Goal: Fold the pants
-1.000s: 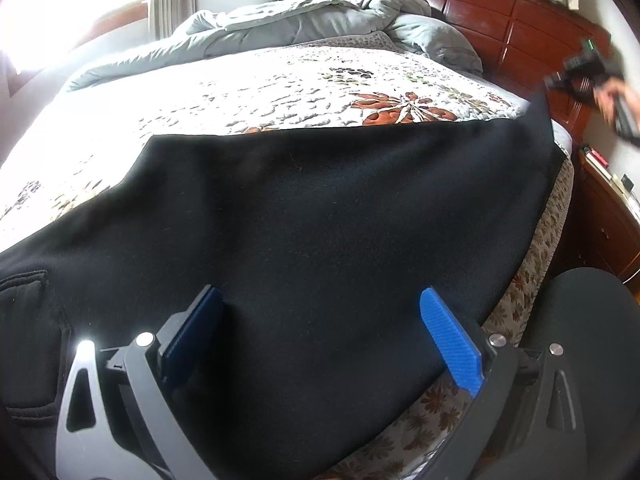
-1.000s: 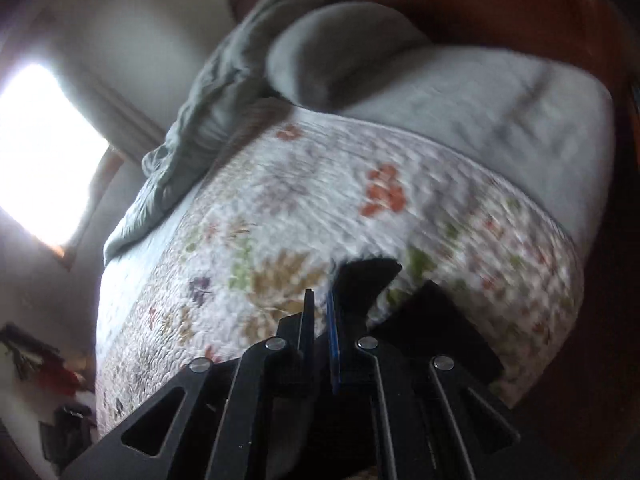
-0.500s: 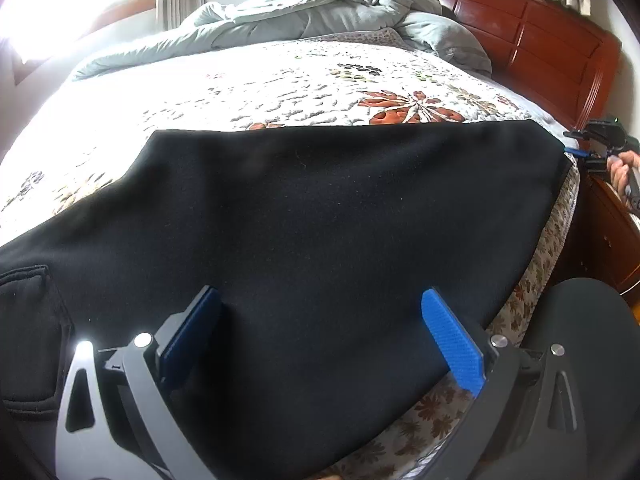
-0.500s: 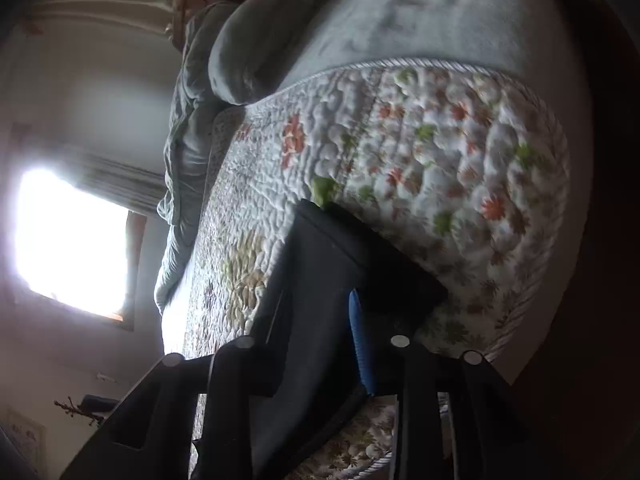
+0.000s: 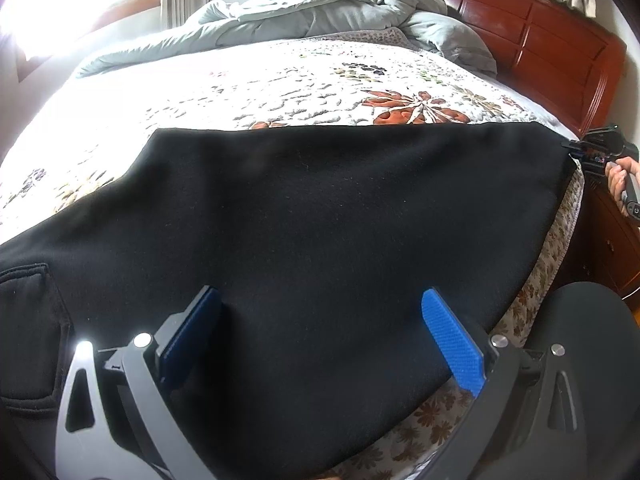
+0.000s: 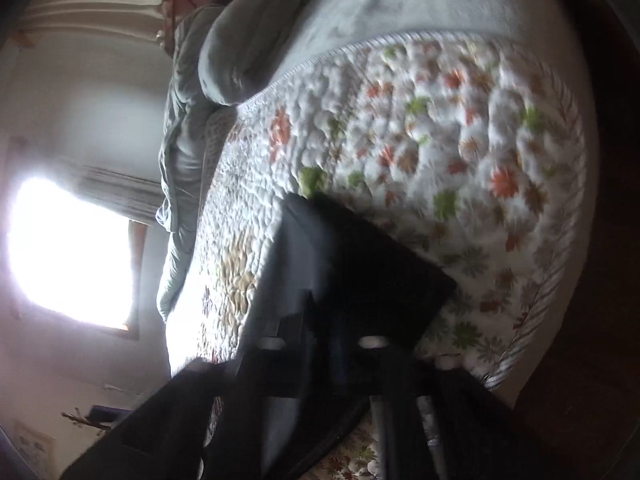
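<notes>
Right now, pants [image 5: 320,216]: lying flat across the quilt [image 5: 280,88], one end reaching the bed's edge at 3 o'clock.
Left gripper [image 5: 320,340]: hovering over the near hem at 6 o'clock, blue pads [image 5: 454,344] standing wide apart, gripping nothing.
Right gripper [image 6: 320,320]: sitting pinched closed on the pants' corner at 3 o'clock; blurred in its own view.
Hand [image 5: 624,180]: holding that gripper's handle.
Duvet [image 5: 320,12]: bunching at 12 o'clock.

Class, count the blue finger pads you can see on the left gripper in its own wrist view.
2. One blue pad at lower left, shaded, and one at lower right, brightly lit; both stand apart over the black pants.
</notes>
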